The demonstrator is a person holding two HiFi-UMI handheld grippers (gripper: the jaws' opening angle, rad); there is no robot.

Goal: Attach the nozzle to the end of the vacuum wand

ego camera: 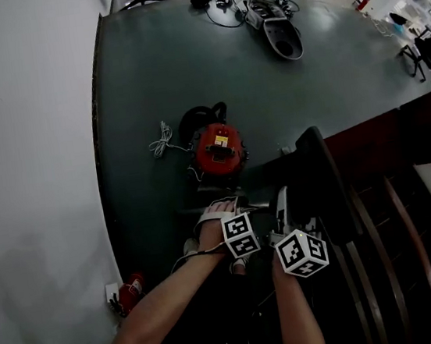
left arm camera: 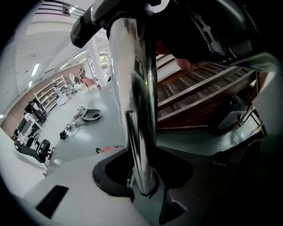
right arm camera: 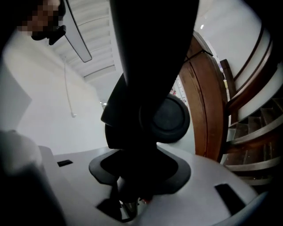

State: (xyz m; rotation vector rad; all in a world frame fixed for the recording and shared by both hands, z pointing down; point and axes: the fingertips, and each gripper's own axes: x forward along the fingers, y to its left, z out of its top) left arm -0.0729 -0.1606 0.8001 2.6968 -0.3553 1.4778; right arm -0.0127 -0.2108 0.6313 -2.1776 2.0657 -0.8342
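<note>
My left gripper (left arm camera: pixel 143 190) is shut on a chrome vacuum wand (left arm camera: pixel 132 88), which rises straight up out of its jaws. The tube's far end meets a black nozzle (left arm camera: pixel 212 26) at the top of the left gripper view. My right gripper (right arm camera: pixel 132 198) is shut on that black nozzle (right arm camera: pixel 150 66), whose round wheel (right arm camera: pixel 170 119) shows just beyond the jaws. In the head view both grippers sit close together, the left (ego camera: pixel 228 205) beside the right (ego camera: pixel 284 213). The dark nozzle (ego camera: pixel 323 184) stands right of them. The joint itself is hidden.
A red vacuum canister (ego camera: pixel 218 149) with a black hose sits on the dark green floor just beyond the grippers, a white cable (ego camera: pixel 163 141) to its left. A brown wooden slatted bench (ego camera: pixel 409 205) fills the right. A grey floor head (ego camera: pixel 283 38) lies far back. A white wall (ego camera: pixel 32 152) runs along the left.
</note>
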